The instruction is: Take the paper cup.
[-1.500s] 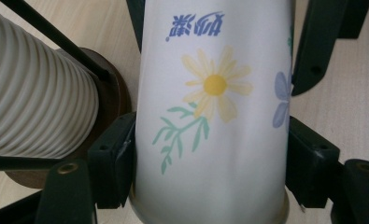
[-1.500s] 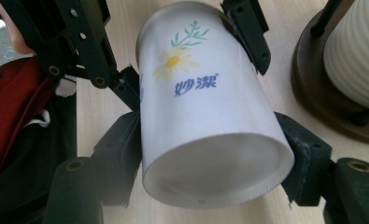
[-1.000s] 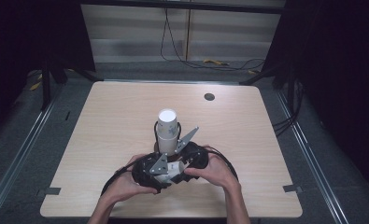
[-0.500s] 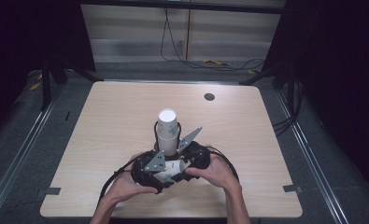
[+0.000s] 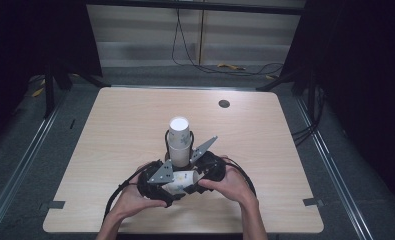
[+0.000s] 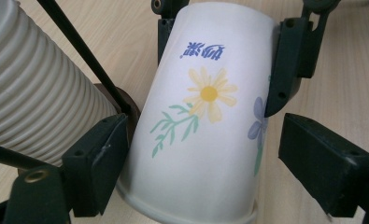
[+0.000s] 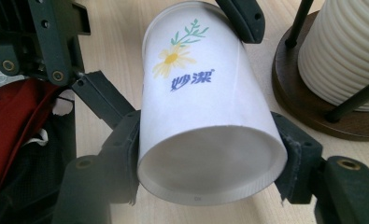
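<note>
A white paper cup (image 5: pixel 181 178) printed with flowers lies on its side between my two grippers, near the table's front edge. My right gripper (image 7: pixel 208 140) is shut on the cup (image 7: pixel 201 93) at its base end, with both pads pressed against the wall. My left gripper (image 6: pixel 203 140) stands open around the rim end of the cup (image 6: pixel 205 121): its left pad touches the wall and its right pad sits a little apart. In the high view the left gripper (image 5: pixel 171 186) and right gripper (image 5: pixel 194 172) meet just in front of a tall stack of ribbed cups (image 5: pixel 179 137).
The stack (image 7: pixel 345 46) stands on a round dark wooden base (image 7: pixel 308 102) with thin black rods, close beside the held cup. The light wooden table (image 5: pixel 285 150) has a small dark round hole (image 5: pixel 224 103) at the back right. Cables trail from both grippers.
</note>
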Tool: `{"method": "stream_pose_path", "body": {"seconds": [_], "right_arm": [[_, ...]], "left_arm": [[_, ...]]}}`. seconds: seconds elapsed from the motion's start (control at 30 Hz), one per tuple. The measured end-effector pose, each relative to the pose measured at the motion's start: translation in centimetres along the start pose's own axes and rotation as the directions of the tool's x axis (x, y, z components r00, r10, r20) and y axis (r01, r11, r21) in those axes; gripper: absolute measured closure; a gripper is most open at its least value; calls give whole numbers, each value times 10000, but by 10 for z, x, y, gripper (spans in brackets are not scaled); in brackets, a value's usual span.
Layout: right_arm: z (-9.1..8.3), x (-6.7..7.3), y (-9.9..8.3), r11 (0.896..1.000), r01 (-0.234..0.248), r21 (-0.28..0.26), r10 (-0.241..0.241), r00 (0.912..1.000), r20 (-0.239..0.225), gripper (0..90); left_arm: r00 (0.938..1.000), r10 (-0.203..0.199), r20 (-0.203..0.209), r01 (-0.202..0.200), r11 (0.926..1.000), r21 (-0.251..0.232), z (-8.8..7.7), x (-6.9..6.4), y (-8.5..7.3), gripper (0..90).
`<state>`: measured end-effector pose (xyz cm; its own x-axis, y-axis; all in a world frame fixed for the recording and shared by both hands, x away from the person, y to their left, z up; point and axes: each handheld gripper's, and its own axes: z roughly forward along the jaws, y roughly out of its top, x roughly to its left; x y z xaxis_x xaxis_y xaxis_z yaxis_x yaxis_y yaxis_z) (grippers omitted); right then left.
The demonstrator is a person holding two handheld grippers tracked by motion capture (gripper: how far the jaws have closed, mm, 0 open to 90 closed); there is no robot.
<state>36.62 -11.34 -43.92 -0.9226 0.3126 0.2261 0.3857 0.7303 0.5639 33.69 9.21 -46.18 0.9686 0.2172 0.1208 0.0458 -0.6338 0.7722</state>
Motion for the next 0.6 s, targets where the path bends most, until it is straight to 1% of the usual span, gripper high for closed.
{"method": "stream_pose_path", "body": {"seconds": [0.07,0.1,0.13,0.17,0.23,0.37,0.43,0.47,0.53,0.57,0.6], "right_arm": [[0,0,0,10000,-38,-77,38,10000,-19,358],[0,0,0,10000,-32,-29,32,10000,16,358],[-1,-1,-1,10000,-25,-18,25,10000,34,358],[0,-1,-1,10000,-4,-4,4,10000,90,359],[0,-2,-2,9999,-99,67,97,9997,219,359],[-3,-4,-6,9997,-250,-69,252,9993,285,359],[-4,-5,-7,9996,-261,-96,264,9991,332,359],[-5,-5,-8,9994,-335,-66,337,9985,431,359],[-6,-5,-10,9991,-383,-181,391,9983,428,359],[-6,-6,-11,9988,-422,-247,433,9980,462,358],[-6,-6,-11,9990,-346,-298,360,9981,504,358]], "left_arm": [[9999,-88,103,90,9998,-184,-1,0,0,159],[9999,-141,67,143,9996,-229,-1,0,-1,158],[9999,-107,50,109,9995,-281,-2,1,-1,158],[9998,-185,-3,185,9992,-355,-3,0,-1,156],[9998,-214,52,217,9986,-485,-5,1,-1,158],[9994,-337,74,342,9957,-862,-9,2,-2,157],[9992,-409,20,409,9949,-918,-11,2,-2,161],[9989,-468,8,466,9938,-1004,-12,3,-3,160],[9988,-484,-37,477,9931,-1070,-13,4,-4,159],[9982,-595,-2,591,9913,-1174,-14,4,-5,158],[9973,-735,54,736,9892,-1270,-15,4,-6,159]]}}
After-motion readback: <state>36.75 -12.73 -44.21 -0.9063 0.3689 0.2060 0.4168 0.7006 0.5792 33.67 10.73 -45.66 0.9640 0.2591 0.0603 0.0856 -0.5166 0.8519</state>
